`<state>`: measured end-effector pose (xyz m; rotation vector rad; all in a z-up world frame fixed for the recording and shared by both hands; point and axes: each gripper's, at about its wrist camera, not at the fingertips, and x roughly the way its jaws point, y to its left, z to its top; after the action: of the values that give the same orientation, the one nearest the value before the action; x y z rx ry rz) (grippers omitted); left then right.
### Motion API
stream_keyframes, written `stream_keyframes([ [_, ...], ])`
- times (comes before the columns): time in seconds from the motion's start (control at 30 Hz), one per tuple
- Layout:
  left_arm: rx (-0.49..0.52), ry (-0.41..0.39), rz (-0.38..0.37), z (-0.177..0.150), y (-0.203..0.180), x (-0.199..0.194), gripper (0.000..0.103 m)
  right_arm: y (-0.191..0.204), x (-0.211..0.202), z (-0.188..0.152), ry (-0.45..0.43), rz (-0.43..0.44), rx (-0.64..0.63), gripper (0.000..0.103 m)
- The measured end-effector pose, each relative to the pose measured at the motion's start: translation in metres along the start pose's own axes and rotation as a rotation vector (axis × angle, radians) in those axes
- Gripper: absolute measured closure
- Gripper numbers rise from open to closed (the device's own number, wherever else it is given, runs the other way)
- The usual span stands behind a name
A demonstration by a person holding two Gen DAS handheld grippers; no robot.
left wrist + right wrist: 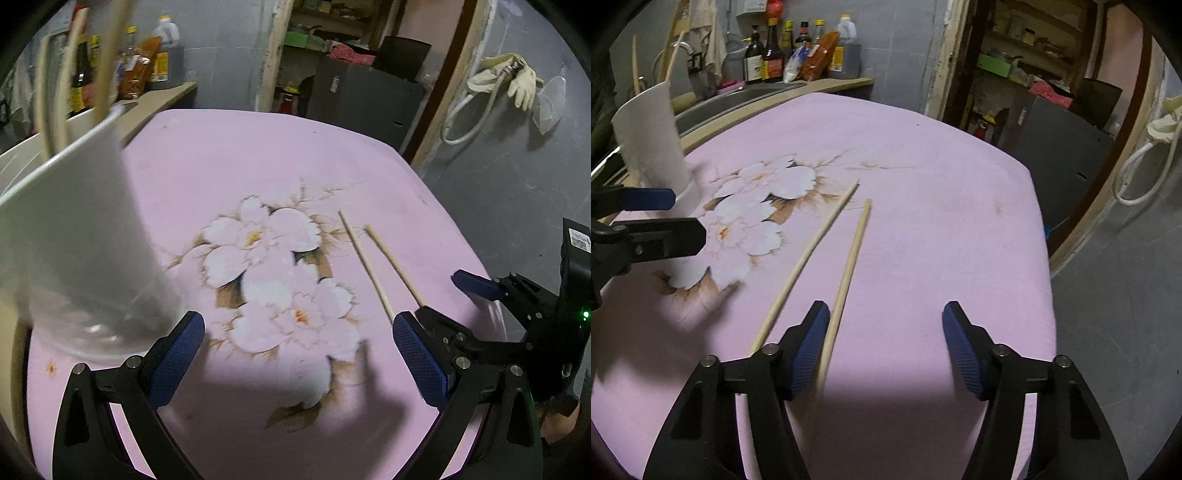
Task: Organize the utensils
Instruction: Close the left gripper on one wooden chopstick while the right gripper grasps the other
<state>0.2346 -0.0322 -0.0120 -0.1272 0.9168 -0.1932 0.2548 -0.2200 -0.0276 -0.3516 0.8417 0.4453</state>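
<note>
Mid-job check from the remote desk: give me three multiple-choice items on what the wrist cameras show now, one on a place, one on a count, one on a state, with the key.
1. Where does the white cup stand?
A. At the table's left side, by the left gripper
B. In the middle of the flower print
C. On the floor

2. How many chopsticks lie loose on the pink tablecloth?
A. One
B. Two
C. Four

3. How is the right gripper?
A. Shut on a chopstick
B. Open, holding nothing
C. Shut on the cup

Key:
1 A, the right wrist view shows it at the cloth's left edge beside the other gripper.
2 B, a left chopstick and a right chopstick lie side by side.
3 B, its jaws stand wide apart; the right chopstick runs just inside its left finger, ungripped.
</note>
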Motion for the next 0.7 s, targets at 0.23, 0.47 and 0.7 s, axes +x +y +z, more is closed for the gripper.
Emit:
stream_keyframes([
  [0.23, 0.052, 0.061, -0.073, 0.013, -0.018, 0.017, 0.035, -0.017, -0.004, 0.002, -0.009, 0.038, 0.03, 0.075],
  [0.47, 0.083, 0.143, -0.13, 0.031, -0.035, 0.046, 0.067, -0.04, -0.007, -0.004, 0.001, 0.025, 0.102, 0.095],
  [0.7, 0.059, 0.203, -0.099, 0.048, -0.031, 0.069, 0.086, -0.053, 0.001, 0.005, 0.04, 0.059, 0.142, 0.094],
])
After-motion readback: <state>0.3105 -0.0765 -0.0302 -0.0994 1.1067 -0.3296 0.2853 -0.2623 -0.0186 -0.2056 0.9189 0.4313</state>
